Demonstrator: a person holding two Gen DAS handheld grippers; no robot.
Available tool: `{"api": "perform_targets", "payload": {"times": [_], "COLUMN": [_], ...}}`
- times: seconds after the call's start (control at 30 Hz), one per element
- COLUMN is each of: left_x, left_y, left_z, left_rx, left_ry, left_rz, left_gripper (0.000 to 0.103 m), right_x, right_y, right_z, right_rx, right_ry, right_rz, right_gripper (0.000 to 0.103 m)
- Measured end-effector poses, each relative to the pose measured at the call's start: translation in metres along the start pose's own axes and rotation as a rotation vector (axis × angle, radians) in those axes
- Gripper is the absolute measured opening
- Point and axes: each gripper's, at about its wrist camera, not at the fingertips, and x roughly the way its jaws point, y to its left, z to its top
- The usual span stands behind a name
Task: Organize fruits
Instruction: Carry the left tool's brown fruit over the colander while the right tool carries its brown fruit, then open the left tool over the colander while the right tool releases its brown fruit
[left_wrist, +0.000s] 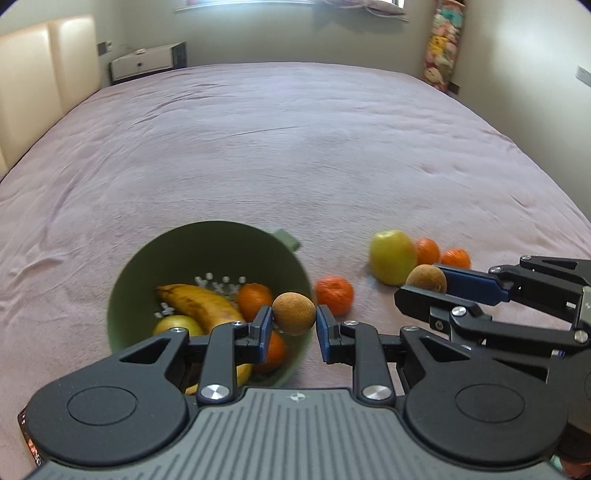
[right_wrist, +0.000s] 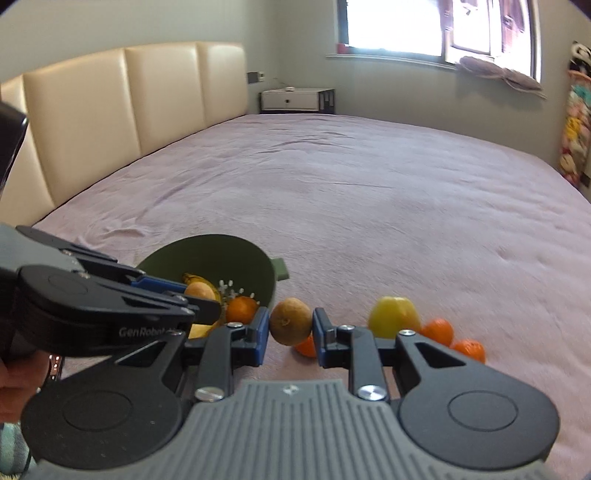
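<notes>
A green colander bowl (left_wrist: 147, 266) on the bed holds a banana (left_wrist: 199, 304), an orange (left_wrist: 253, 299) and a yellow apple (left_wrist: 177, 325). My left gripper (left_wrist: 294, 317) is shut on a brown kiwi (left_wrist: 294, 313) over the bowl's right rim. My right gripper (right_wrist: 290, 325) is shut on a second brown kiwi (right_wrist: 290, 321), right of the bowl (right_wrist: 236, 254); it also shows in the left wrist view (left_wrist: 428, 284). A yellow-green apple (left_wrist: 391, 256) and three oranges (left_wrist: 334, 295) (left_wrist: 427, 251) (left_wrist: 456, 258) lie on the bedspread.
The pink bedspread (left_wrist: 295, 147) stretches far ahead. A cream padded headboard (right_wrist: 129, 107) runs along the left. A white nightstand (right_wrist: 295, 99) stands at the far corner, and stuffed toys (left_wrist: 441, 48) hang at the right wall.
</notes>
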Motion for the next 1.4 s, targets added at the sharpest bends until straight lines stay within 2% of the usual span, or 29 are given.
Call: {"api": "perform_targets", "payload": {"times": [0.2,0.37,0.53,0.67,0.83,1.0,1.13,1.4], "left_x": [0.003,0.011,0.027,0.037,0.049,0.062,0.069,0.074], "left_y": [0.034,0.064,0.074,0.079,0.083,0.083,0.084,0.086], "left_z": [0.003,0.002,0.000,0.000,0.001,0.000,-0.001,-0.001], "left_rx": [-0.101,-0.250,-0.329,-0.367,-0.417,-0.441,-0.465,-0.485], "left_ry": [0.009,0.038,0.082,0.102,0.114,0.153,0.172,0.179], "left_rz": [0.012,-0.062,-0.114,-0.122,-0.201,-0.203,-0.198,-0.205], "left_gripper": [0.028,0.028,0.028,0.028,0.028,0.028,0.028,0.028], "right_x": [0.026,0.050,0.077,0.097,0.116,0.130,0.140,0.143], "right_y": [0.017,0.029,0.037,0.041,0.037,0.033,0.031,0.036], "right_z": [0.012,0.019,0.024,0.025,0.026,0.030,0.033,0.031], "right_rx": [-0.105,-0.196,-0.288,-0.365,-0.470,-0.590,-0.626,-0.700], "right_ry": [0.023,0.067,0.137,0.189,0.248,0.298,0.335,0.355], "right_rz": [0.061,0.131,0.205,0.231,0.254,0.299,0.322,0.319], "right_gripper": [0.022,0.022,0.022,0.022,0.022,0.022,0.022,0.021]}}
